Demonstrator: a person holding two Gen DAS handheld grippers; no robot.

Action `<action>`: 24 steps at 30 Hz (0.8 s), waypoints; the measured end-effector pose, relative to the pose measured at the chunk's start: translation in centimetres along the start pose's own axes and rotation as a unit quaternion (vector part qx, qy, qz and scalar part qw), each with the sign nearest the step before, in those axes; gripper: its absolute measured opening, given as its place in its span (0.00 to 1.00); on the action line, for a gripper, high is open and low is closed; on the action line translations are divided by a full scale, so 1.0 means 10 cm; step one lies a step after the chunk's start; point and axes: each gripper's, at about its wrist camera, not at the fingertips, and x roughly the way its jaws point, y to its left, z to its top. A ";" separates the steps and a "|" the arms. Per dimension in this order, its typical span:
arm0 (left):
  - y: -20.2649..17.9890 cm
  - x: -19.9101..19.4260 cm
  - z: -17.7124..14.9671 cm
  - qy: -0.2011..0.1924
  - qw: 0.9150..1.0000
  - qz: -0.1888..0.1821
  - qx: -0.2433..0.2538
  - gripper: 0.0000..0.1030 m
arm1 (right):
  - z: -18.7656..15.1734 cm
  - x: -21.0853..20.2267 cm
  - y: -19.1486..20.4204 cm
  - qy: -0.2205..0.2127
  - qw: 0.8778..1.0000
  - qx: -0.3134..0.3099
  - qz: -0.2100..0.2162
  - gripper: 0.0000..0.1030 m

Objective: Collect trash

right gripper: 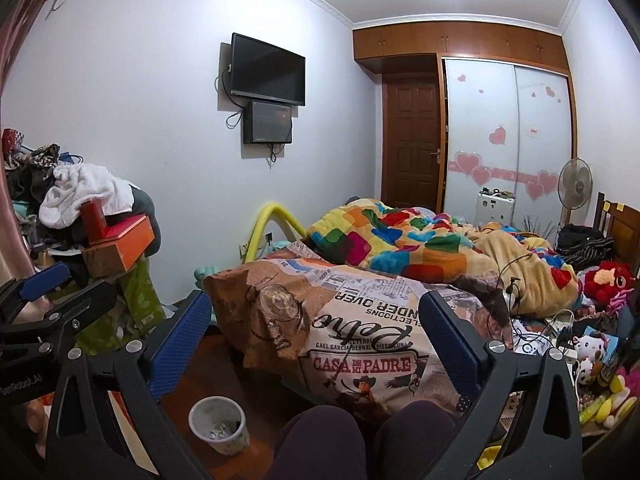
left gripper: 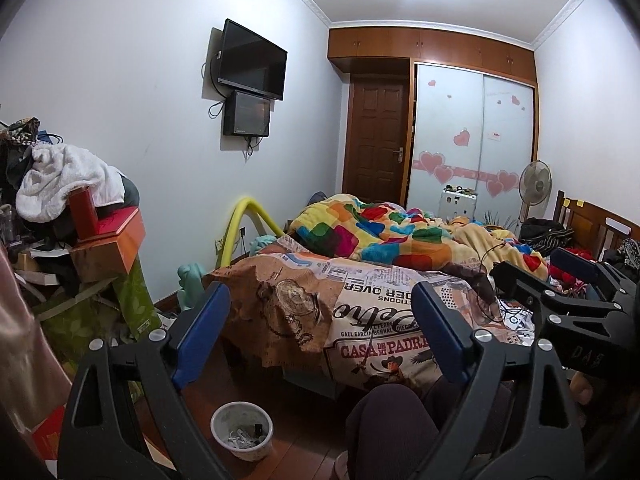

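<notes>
A small white trash bin (left gripper: pixel 242 432) stands on the wooden floor beside the bed, with scraps inside; it also shows in the right wrist view (right gripper: pixel 218 426). My left gripper (left gripper: pixel 320 316) is open and empty, held above the floor and facing the bed. My right gripper (right gripper: pixel 316 320) is open and empty, at about the same height. The right gripper shows at the right of the left wrist view (left gripper: pixel 560 280), and the left gripper shows at the left of the right wrist view (right gripper: pixel 52 300). Small clutter and cables (right gripper: pixel 536 332) lie on the bed's right side.
A bed with a printed cover (left gripper: pixel 360 320) and a colourful blanket (left gripper: pixel 400 236) fills the middle. A pile of boxes and clothes (left gripper: pixel 80 216) stands at the left. The person's knees (right gripper: pixel 320 440) are below. Plush toys (right gripper: pixel 600 360) lie at the right.
</notes>
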 end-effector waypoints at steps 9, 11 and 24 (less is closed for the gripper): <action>-0.01 0.00 -0.04 0.002 1.000 0.000 0.000 0.90 | -0.01 0.00 -0.01 0.001 1.000 0.001 -0.002 1.00; -0.01 0.00 -0.04 0.002 1.000 0.000 -0.001 0.90 | -0.01 -0.02 -0.01 0.002 1.000 0.001 -0.002 1.00; -0.03 -0.02 -0.06 -0.001 1.000 0.001 0.002 0.93 | 0.00 -0.01 -0.03 0.002 1.000 0.001 -0.001 1.00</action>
